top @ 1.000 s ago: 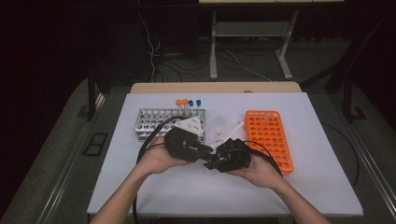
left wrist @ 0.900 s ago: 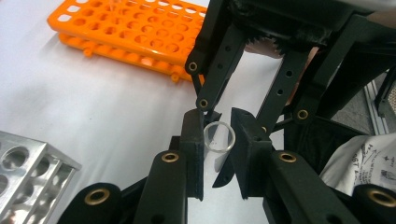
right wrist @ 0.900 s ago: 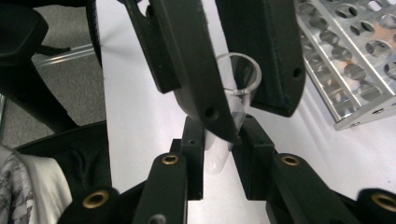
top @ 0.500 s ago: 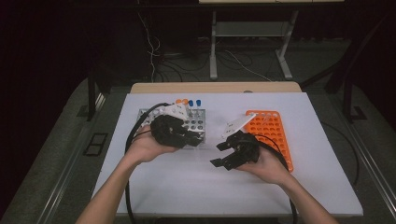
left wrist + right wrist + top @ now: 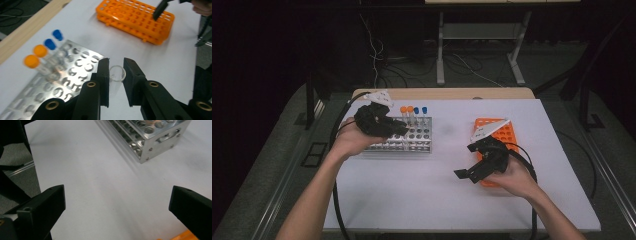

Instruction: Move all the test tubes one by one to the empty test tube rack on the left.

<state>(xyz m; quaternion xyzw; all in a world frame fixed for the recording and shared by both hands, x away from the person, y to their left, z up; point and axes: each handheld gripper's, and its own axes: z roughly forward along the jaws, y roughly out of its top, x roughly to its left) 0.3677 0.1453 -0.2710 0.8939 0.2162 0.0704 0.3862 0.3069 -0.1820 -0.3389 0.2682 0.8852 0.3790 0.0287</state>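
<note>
Two orange-capped tubes (image 5: 36, 56), two blue-capped tubes (image 5: 53, 39), two racks (image 5: 497, 137).

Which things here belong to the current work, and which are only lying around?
In use: left gripper, shut on clear tube; metal rack close by.
Probably idle: orange rack, empty; four capped tubes standing in the metal rack.

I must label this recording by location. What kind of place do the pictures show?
Probably a laboratory-style workbench set up for recording. A metal tube rack holds capped tubes, an empty orange tube rack lies nearby, all on a white table. Cables and stand legs show on the dark floor behind.
</note>
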